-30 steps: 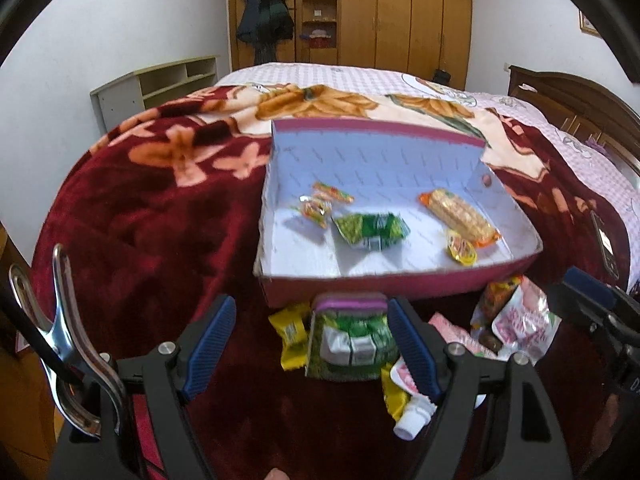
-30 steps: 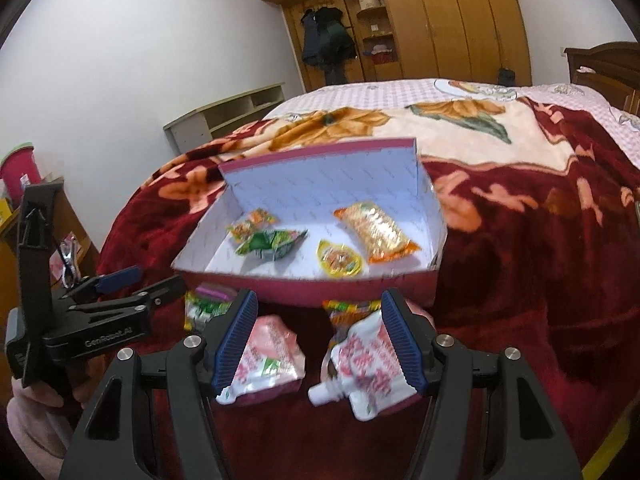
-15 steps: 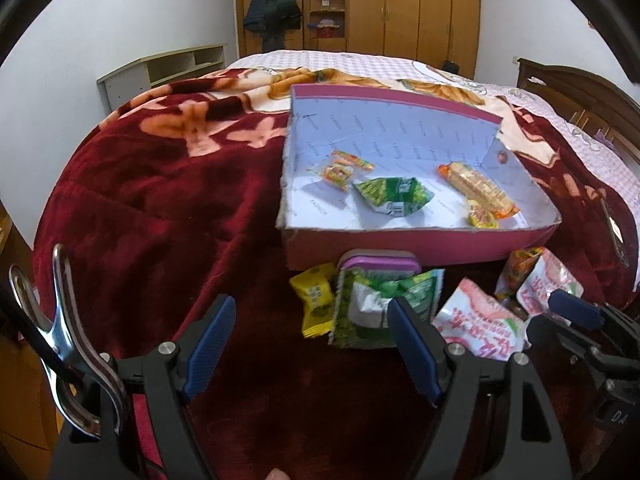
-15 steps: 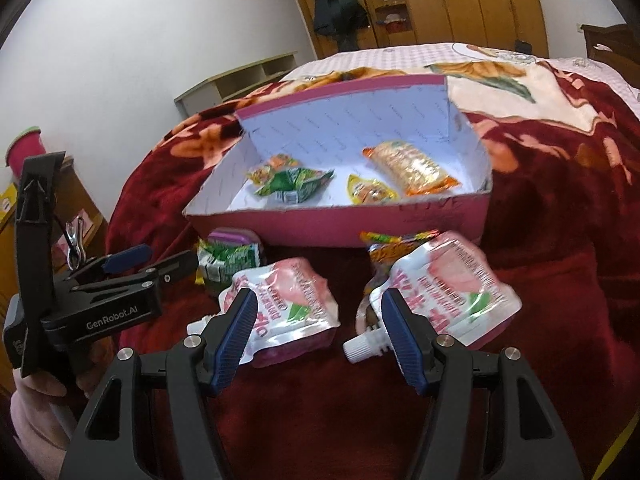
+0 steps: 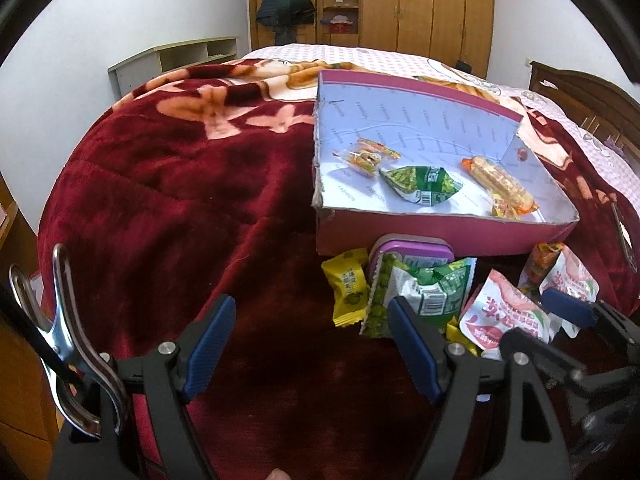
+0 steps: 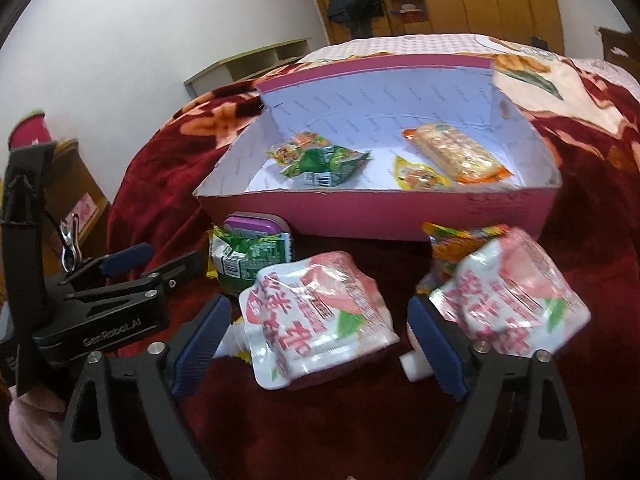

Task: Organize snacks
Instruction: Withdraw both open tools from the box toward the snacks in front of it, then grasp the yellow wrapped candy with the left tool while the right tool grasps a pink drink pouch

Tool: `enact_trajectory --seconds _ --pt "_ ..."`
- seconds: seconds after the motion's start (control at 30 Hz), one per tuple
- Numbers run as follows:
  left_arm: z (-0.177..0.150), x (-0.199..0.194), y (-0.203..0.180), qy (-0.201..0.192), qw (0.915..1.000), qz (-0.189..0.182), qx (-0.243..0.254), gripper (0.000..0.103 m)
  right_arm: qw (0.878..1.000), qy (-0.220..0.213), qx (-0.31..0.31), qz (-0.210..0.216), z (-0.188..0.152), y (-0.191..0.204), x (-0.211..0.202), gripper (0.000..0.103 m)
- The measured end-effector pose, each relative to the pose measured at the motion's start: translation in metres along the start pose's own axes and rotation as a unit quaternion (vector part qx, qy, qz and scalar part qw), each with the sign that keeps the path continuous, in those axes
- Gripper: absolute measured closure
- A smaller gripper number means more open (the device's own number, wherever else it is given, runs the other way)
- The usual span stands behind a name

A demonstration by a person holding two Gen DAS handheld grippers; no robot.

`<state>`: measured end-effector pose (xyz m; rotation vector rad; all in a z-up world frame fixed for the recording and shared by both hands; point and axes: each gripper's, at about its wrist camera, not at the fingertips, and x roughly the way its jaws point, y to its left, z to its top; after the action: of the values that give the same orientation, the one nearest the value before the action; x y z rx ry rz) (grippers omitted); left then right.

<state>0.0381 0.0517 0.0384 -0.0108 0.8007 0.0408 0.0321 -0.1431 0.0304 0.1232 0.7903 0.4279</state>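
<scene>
Lying on a bed under a dark red flowered blanket [image 5: 168, 184], a shallow pink box [image 6: 400, 216] with a pale lining sits open-topped. Inside it are a green packet [image 6: 324, 166], a long orange-wrapped bar [image 6: 456, 154], a small yellow sachet [image 6: 418, 174] just beside the bar, and a small striped candy wrapper [image 5: 366, 156] at the box's left end.

More snacks lie loose on the blanket in front of the box's near wall. A purple-lidded tub [image 5: 410, 250] touches that wall, with a green pea packet [image 5: 424, 292] leaning over it and a yellow wrapped sweet [image 5: 348, 286] just to its left. To the right lie two pink-and-white spouted drink pouches.

The right gripper [image 6: 316, 344] has just been opening its jaws and now holds them wide. The nearer pouch [image 6: 320, 312] lies between the blue pads, which stand clear of it on both sides. The second pouch [image 6: 516, 292] rests just outside the right pad.

The left gripper [image 5: 312, 344] hovers with jaws apart over bare blanket, with nothing between them, near the pea packet.
</scene>
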Motion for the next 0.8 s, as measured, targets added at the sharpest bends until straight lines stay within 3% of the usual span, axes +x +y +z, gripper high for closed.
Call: enact_trajectory --seconds 0.3,0.4,0.47,0.8 --pt "-0.004 0.009 0.009 0.011 0.9998 0.002 -0.013 0.021 0.999 0.017 -0.024 -0.024 -0.001 0.007 0.024 0.007" --pt "-0.004 0.010 0.010 0.012 0.9998 0.001 -0.014 0.021 1.000 0.023 -0.009 -0.007 -0.002 0.003 0.026 0.015" --pt "-0.004 0.009 0.011 0.011 0.9998 0.000 -0.015 0.021 1.000 0.018 -0.005 -0.007 -0.003 0.001 0.024 0.028" --pt "-0.005 0.001 0.001 0.004 1.0000 -0.008 -0.002 0.021 1.000 -0.005 0.010 0.005 -0.007 -0.006 0.001 0.028"
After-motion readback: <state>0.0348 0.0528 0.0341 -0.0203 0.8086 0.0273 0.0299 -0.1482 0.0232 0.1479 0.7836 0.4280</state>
